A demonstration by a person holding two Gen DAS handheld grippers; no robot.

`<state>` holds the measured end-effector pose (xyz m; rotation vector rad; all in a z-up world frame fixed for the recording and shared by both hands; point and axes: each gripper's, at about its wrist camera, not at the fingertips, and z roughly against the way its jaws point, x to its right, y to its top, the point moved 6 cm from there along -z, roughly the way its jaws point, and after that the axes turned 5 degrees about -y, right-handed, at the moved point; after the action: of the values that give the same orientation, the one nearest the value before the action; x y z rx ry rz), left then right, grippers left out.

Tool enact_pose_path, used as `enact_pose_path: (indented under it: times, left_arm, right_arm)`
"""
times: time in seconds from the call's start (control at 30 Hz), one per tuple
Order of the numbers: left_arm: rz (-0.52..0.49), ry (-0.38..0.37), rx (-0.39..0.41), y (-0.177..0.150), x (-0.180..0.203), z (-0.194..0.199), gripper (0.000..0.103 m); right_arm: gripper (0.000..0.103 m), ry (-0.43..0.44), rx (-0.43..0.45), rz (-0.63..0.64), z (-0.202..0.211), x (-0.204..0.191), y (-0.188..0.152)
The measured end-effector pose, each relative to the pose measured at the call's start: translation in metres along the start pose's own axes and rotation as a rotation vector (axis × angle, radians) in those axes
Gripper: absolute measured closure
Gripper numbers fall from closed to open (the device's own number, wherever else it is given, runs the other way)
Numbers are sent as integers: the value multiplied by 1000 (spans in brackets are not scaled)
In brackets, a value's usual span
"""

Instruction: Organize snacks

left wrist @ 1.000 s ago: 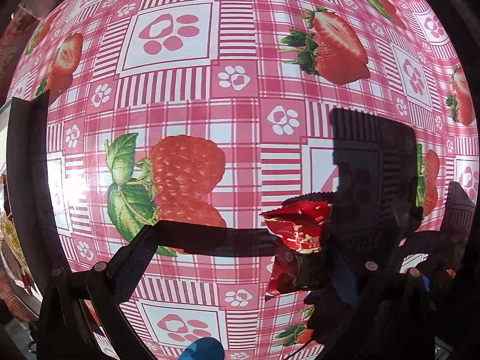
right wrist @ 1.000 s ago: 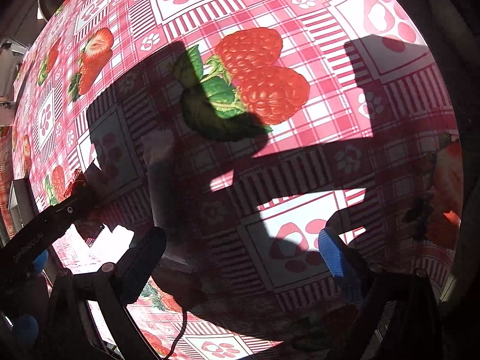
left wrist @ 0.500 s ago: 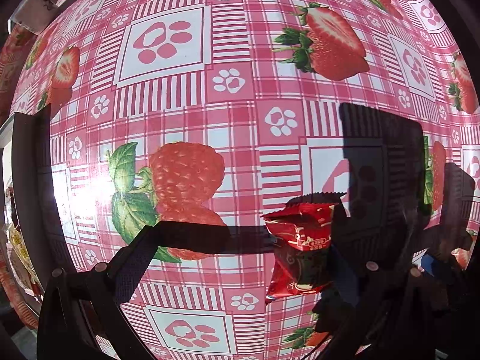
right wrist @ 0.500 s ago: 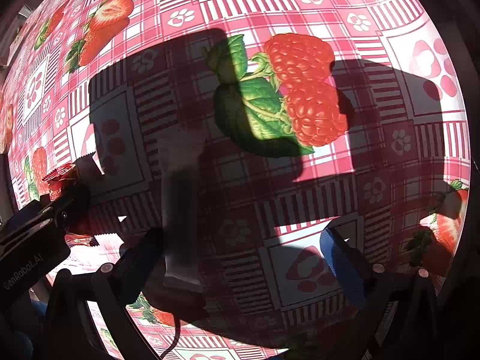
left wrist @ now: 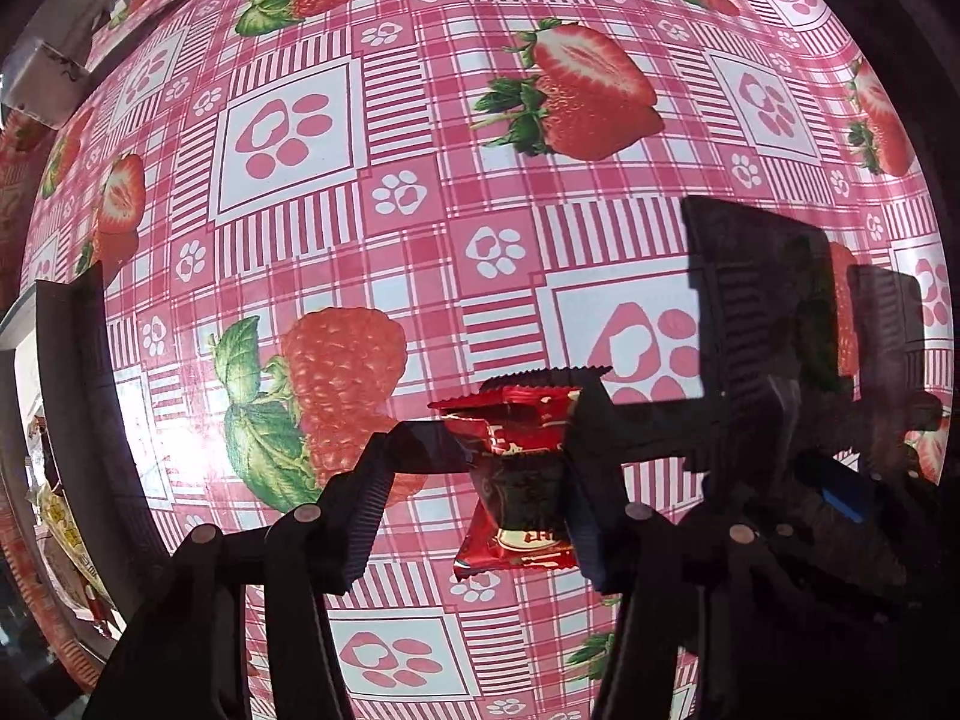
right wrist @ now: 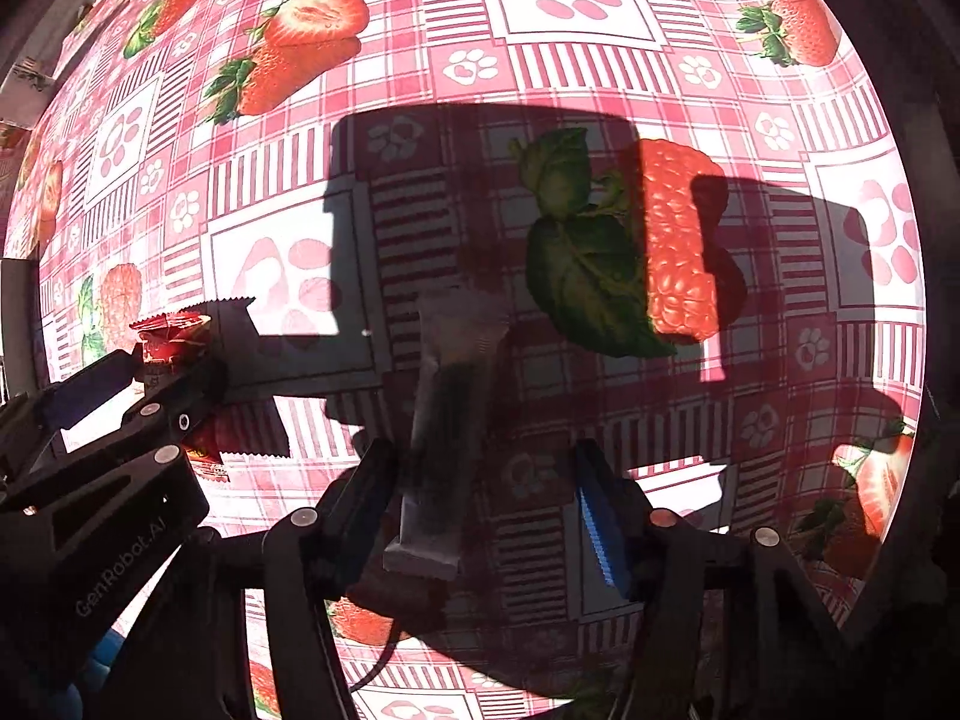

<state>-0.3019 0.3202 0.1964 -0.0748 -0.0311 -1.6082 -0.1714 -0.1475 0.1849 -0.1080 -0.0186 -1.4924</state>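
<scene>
Now that both tools' jaws have just been closing, your left tool (left wrist: 516, 468) grips the red snack packet (left wrist: 519, 480), while your right tool (right wrist: 486, 498), not fully closed, straddles the grey packet (right wrist: 444, 420) at six o'clock on the counter (left wrist: 420, 252).

Your tablecloth (left wrist: 420, 252) reads as glossy wipe-clean plastic, smooth, strong glare patch left of the left jaws. Red snack packet (left wrist: 519, 468) between the left gripper (left wrist: 474, 480) jaws: shiny crinkled foil, serrated end seals. Grey packet (right wrist: 441, 438) between the right gripper (right wrist: 486, 504) jaws: smooth, duller film, crimped end. Both grippers are matt black plastic; pads ribbed, with small metal pivot pins. Right gripper's right-hand pad (right wrist: 600, 531) is ribbed blue.
</scene>
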Motion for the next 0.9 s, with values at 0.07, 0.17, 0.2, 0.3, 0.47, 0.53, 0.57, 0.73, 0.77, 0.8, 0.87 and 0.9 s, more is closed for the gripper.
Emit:
enact_pose_path:
  times: [0.07,0.17,0.2,0.3,0.47,0.53,0.57,0.73,0.77,0.8,0.87,0.9]
  left_arm:
    - [-22,5,-4,-7,-2,3,77]
    - [-13,1,-33,-29,-20,5,77]
    - [-9,2,-40,-39,-29,6,77]
    - [-8,19,-60,-73,-57,8,77]
    - [-2,15,-67,-110,-87,11,77]
    - [-24,15,-61,-112,-88,12,77]
    - [-36,20,-60,-112,-86,12,77]
    - [-36,-46,-54,-113,-75,22,78]
    - [-36,-48,-48,-113,-75,25,78]
    - [-36,-54,-42,-113,-74,28,78]
    - [-29,-77,-31,-113,-75,36,78]
    - [-28,-86,-26,-113,-75,39,78]
  right_arm:
    - [86,5,1,9,5,-2,-4]
    - [86,45,-1,16,16,-2,-16]
    - [86,65,-3,25,16,-7,-26]
    - [86,77,-15,67,17,-21,-49]
    - [86,87,-41,100,22,-38,-77]
    - [86,100,-55,83,25,-40,-84]
    - [86,107,-59,73,27,-40,-86]
    - [86,139,-60,45,37,-33,-99]
    - [86,144,-58,43,37,-28,-97]
    - [86,147,-53,41,40,-28,-94]
    - [86,152,-47,37,47,-27,-94]
    - [86,158,-45,34,53,-17,-92]
